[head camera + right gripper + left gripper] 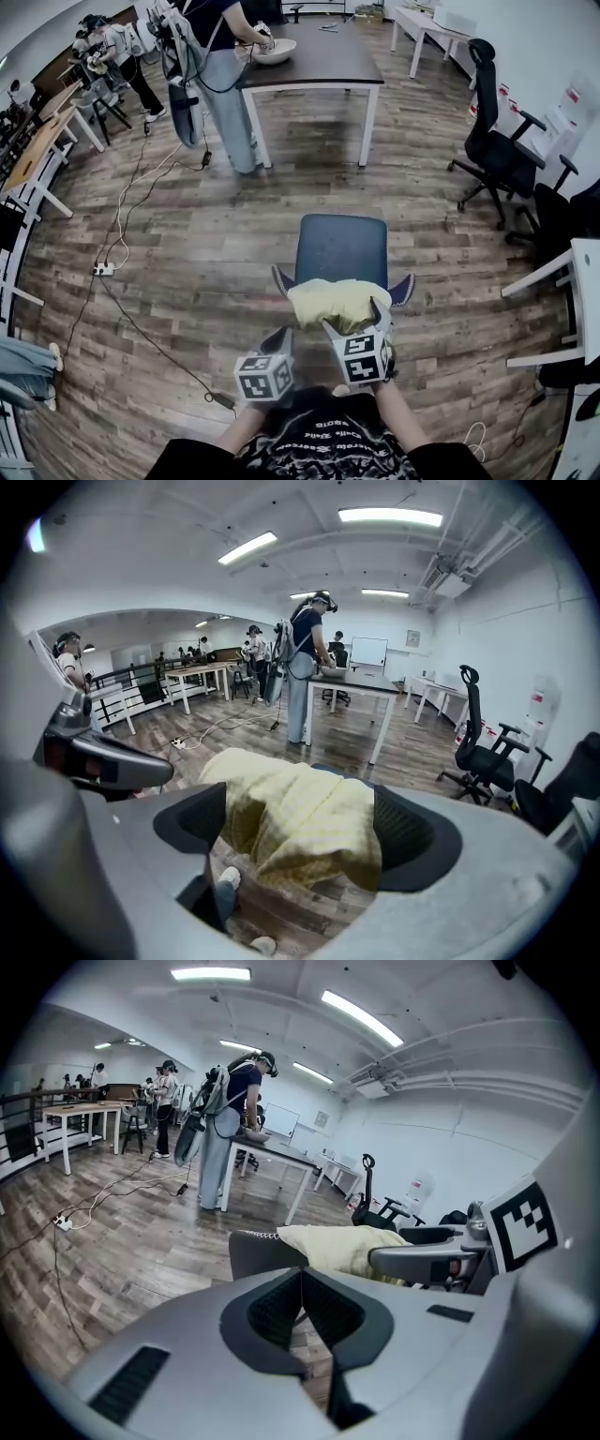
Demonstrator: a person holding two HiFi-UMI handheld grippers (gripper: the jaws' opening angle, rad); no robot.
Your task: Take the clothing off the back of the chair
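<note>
Our right gripper (305, 829) has its jaws spread wide. The yellow garment (291, 803), draped over the back of the chair (341, 246), shows in the gap between them, just past the tips, and neither pad presses it. Our left gripper (302, 1277) has its jaws closed together on nothing. The garment lies ahead of them and to their right.

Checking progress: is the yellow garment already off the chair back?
No, the yellow garment lies draped over the top of the chair back.
</note>
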